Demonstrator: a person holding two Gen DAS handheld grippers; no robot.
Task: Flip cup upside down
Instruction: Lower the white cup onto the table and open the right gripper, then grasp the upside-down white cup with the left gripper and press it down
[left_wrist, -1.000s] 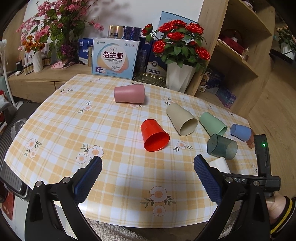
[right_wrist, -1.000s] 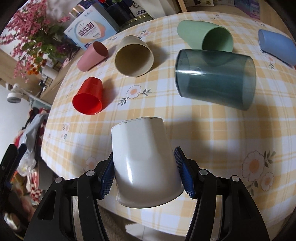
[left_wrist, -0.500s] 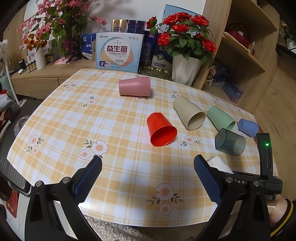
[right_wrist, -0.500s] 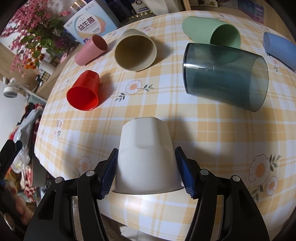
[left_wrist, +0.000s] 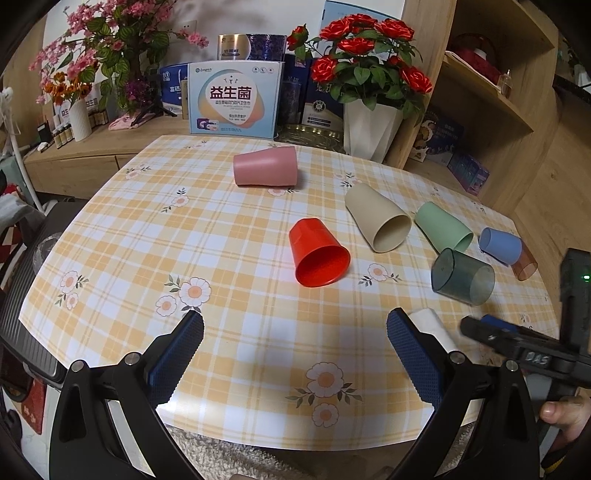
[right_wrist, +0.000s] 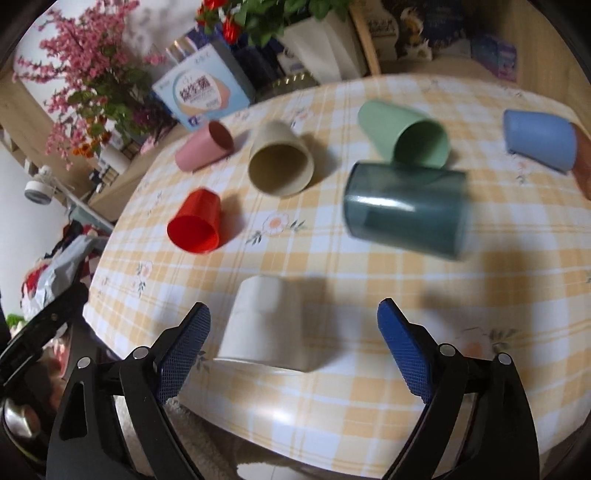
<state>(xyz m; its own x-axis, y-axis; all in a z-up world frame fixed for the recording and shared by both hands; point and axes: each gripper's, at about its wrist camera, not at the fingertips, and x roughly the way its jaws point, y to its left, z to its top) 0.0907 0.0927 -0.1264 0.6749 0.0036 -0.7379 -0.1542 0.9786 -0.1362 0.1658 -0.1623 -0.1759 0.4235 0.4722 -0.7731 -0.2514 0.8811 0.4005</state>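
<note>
A white cup (right_wrist: 264, 325) stands upside down on the checked tablecloth (right_wrist: 369, 269) near the front edge. My right gripper (right_wrist: 293, 347) is open around it, with a gap between each pad and the cup. In the left wrist view the white cup (left_wrist: 430, 326) peeks out behind my right finger pad, with the right gripper's black body beside it. My left gripper (left_wrist: 295, 354) is open and empty above the table's front edge.
Several cups lie on their sides: red (left_wrist: 317, 253), pink (left_wrist: 266, 166), beige (left_wrist: 378, 218), green (left_wrist: 443, 227), blue (left_wrist: 500, 245), dark teal (left_wrist: 461, 277) and an amber one (left_wrist: 524, 264). Boxes (left_wrist: 232, 98) and a rose vase (left_wrist: 369, 125) stand behind the table.
My right gripper has set the white cup down upside down, opened and drawn back from it. The left gripper has risen slightly and stayed open.
</note>
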